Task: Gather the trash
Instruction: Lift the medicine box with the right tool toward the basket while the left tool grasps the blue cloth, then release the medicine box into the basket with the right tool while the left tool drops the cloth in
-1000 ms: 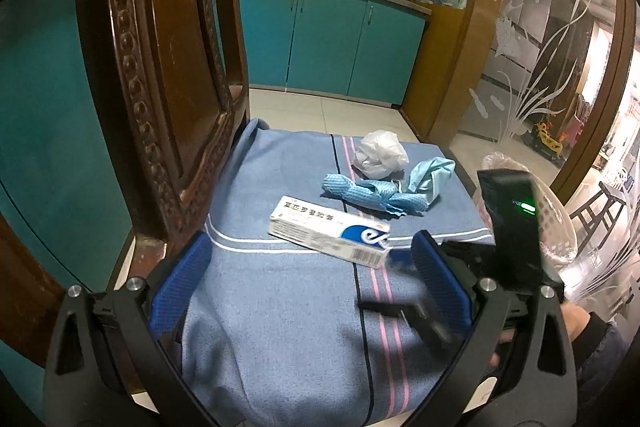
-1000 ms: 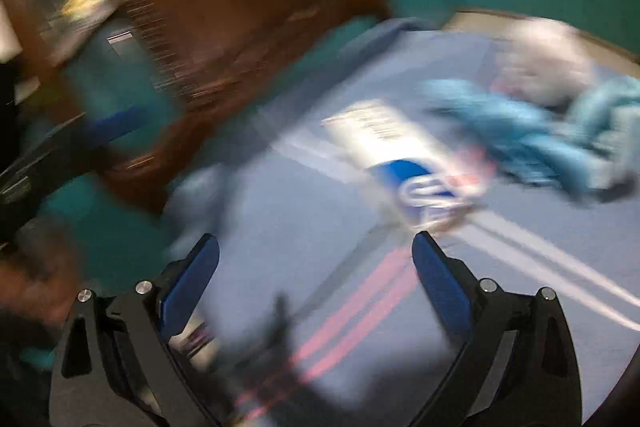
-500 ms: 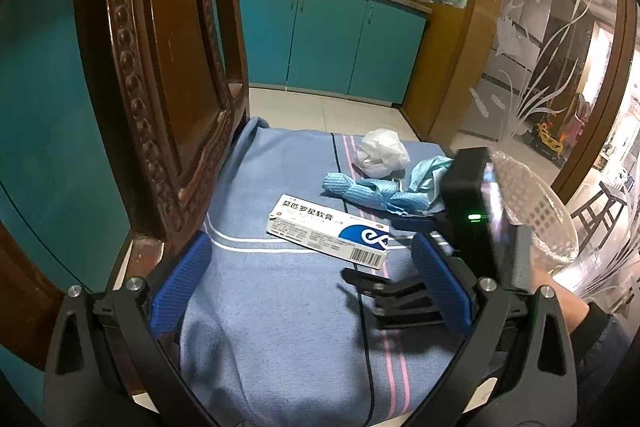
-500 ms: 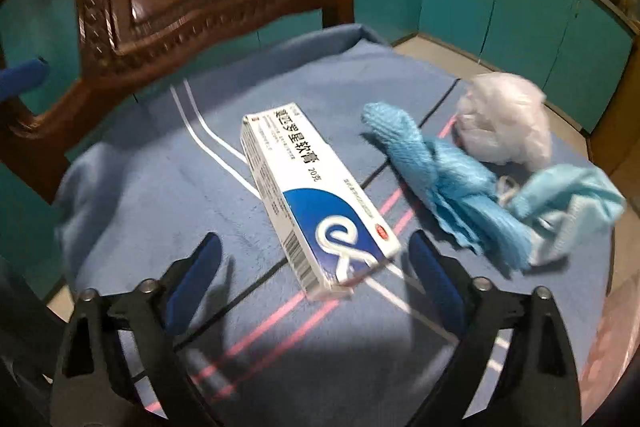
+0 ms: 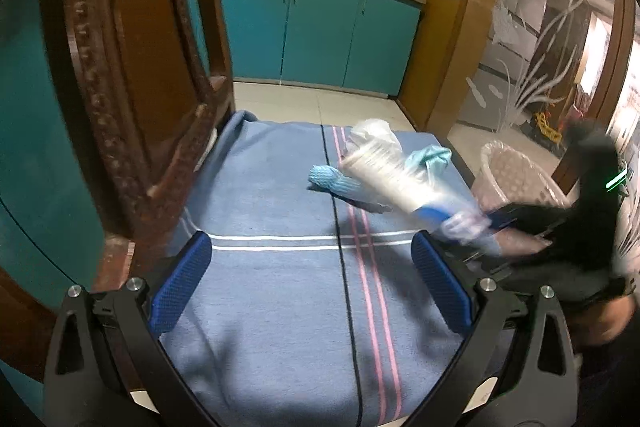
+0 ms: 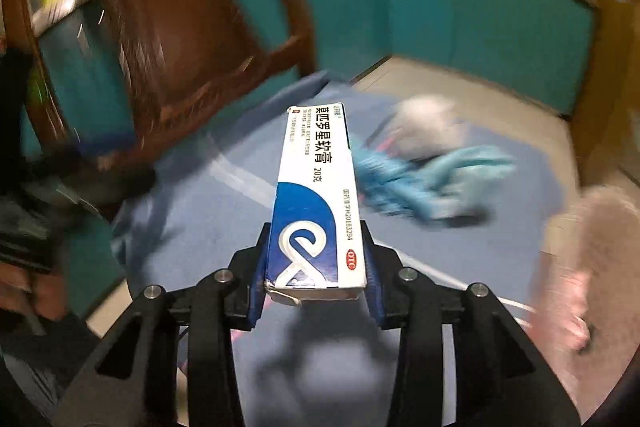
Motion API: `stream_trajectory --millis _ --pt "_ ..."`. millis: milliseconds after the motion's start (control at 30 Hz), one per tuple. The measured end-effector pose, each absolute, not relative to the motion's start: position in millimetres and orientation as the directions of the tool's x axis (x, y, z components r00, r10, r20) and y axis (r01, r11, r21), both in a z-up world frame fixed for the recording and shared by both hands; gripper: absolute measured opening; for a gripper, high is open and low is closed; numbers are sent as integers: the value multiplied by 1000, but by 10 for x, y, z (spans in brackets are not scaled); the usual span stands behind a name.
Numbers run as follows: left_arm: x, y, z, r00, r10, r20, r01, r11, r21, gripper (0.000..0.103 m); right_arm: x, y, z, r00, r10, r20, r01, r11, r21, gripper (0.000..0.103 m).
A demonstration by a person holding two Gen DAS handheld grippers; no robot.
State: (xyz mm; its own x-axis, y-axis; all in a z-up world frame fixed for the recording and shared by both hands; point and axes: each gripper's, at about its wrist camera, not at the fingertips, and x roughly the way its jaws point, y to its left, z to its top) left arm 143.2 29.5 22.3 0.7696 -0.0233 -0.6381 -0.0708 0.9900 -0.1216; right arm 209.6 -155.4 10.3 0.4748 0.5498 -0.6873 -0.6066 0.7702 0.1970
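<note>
A white-and-blue ointment box (image 6: 316, 187) is clamped at its near end between the blue pads of my right gripper (image 6: 316, 259), whose jaws are closing on it. In the left wrist view the box (image 5: 396, 183) is a blur lifted off the blue blanket (image 5: 280, 267), with the right gripper (image 5: 472, 223) at the seat's right edge. A blue rag (image 5: 340, 183), a crumpled white plastic wad (image 5: 372, 133) and a light blue face mask (image 5: 430, 157) lie at the far side of the seat. My left gripper (image 5: 312, 279) hovers open over the near blanket, holding nothing.
The carved wooden chair back (image 5: 120, 67) rises close on the left. A mesh waste bin with a pink liner (image 5: 516, 179) stands on the floor just right of the seat. Teal cabinets (image 5: 320, 35) line the far wall across a tiled floor.
The right gripper closed on the ointment box and lifted it off the blanket, swinging it toward the right. The left gripper stayed where it was, open.
</note>
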Motion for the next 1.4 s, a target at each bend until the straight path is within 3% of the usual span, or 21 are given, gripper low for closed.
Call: stream_trajectory --millis 233,500,533,567,667,700,900,1133,1267,1400 --pt "1967 -233 -62 743 -62 -666 108 994 27 99 1875 -2656 468 724 446 -526 -249 880 405 41" --pt "2984 -643 -530 658 -44 -752 208 970 125 96 1946 -2788 415 727 451 -518 -233 871 432 41" --pt "3094 -662 -622 638 -27 -770 215 966 145 91 1944 -2754 440 723 455 -520 -241 872 427 41" --pt "3169 -655 -709 605 -24 -796 223 965 140 69 1946 -2723 441 720 457 -522 -249 873 420 41" --pt "3126 -525 -679 601 -21 -799 186 976 115 22 1938 -2645 446 710 466 -528 -271 873 406 41" --pt "3033 -481 -639 591 -31 -806 199 974 108 16 1933 -2635 458 708 471 -527 -277 870 407 41" --pt "2222 -245 -357 588 -62 -807 223 971 87 13 1892 -2454 423 685 494 -536 -313 864 395 41" --pt "1291 187 234 707 -53 -705 40 999 -34 13 1703 -2109 455 667 483 -568 -356 876 327 41" --pt "1090 251 389 766 -40 -642 -24 996 -91 13 1579 -1958 436 672 452 -587 -360 892 275 41" --pt "1117 302 414 775 -26 -631 -32 996 -81 14 1494 -1801 356 664 424 -615 -368 902 225 41"
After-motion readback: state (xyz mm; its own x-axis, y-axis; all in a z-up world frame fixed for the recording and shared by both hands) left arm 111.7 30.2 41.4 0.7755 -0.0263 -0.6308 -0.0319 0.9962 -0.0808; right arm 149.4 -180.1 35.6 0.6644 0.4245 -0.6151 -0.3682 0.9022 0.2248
